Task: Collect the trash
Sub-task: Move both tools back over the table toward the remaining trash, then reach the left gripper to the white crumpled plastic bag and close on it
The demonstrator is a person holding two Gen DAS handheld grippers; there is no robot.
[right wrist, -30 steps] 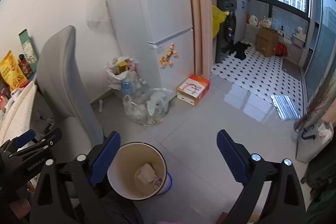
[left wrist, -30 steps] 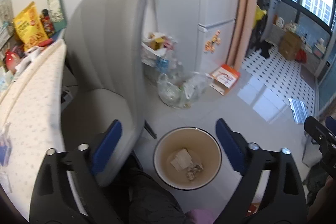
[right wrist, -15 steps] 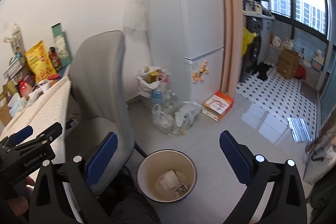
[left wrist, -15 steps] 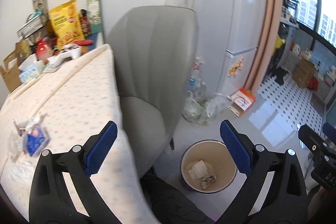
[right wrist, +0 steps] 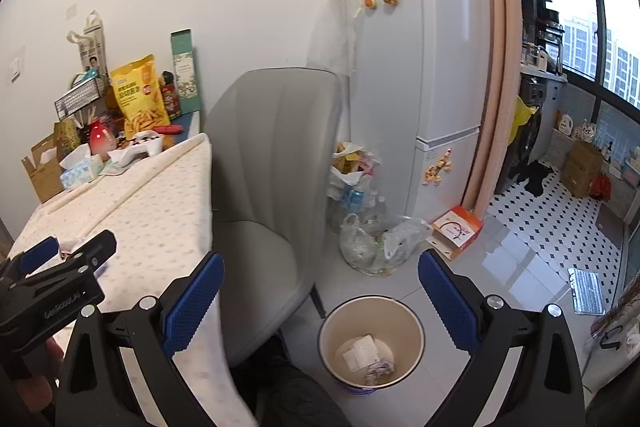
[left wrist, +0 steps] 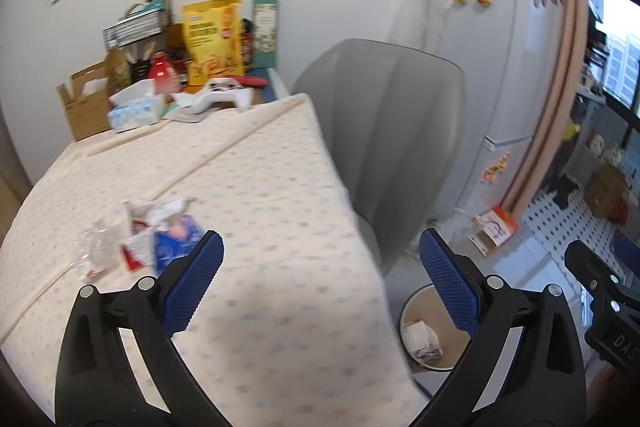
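Observation:
A small heap of trash lies on the table's dotted cloth [left wrist: 272,195]: a clear crumpled plastic piece [left wrist: 94,253], a red-and-white wrapper [left wrist: 138,247] and a blue packet [left wrist: 178,241]. My left gripper [left wrist: 320,259] hangs open over the table's near edge, just right of that heap, with nothing between its blue pads. The round beige bin [right wrist: 371,341] stands on the floor beside the grey chair [right wrist: 272,179] and holds paper scraps [right wrist: 362,351]. My right gripper [right wrist: 320,283] is open above the bin and chair seat. The bin [left wrist: 430,331] also shows low in the left wrist view.
Snack bags, a tissue box [left wrist: 134,109], a white game controller [left wrist: 222,95] and a cardboard box crowd the table's far end. Full plastic bags [right wrist: 372,239] and an orange box [right wrist: 456,227] sit on the floor by the white fridge [right wrist: 432,87]. A dark trouser leg [right wrist: 296,395] lies below.
Both grippers have risen and swung left, away from the bin. The left one now faces the tabletop and the trash heap; the bin has slid to its lower right.

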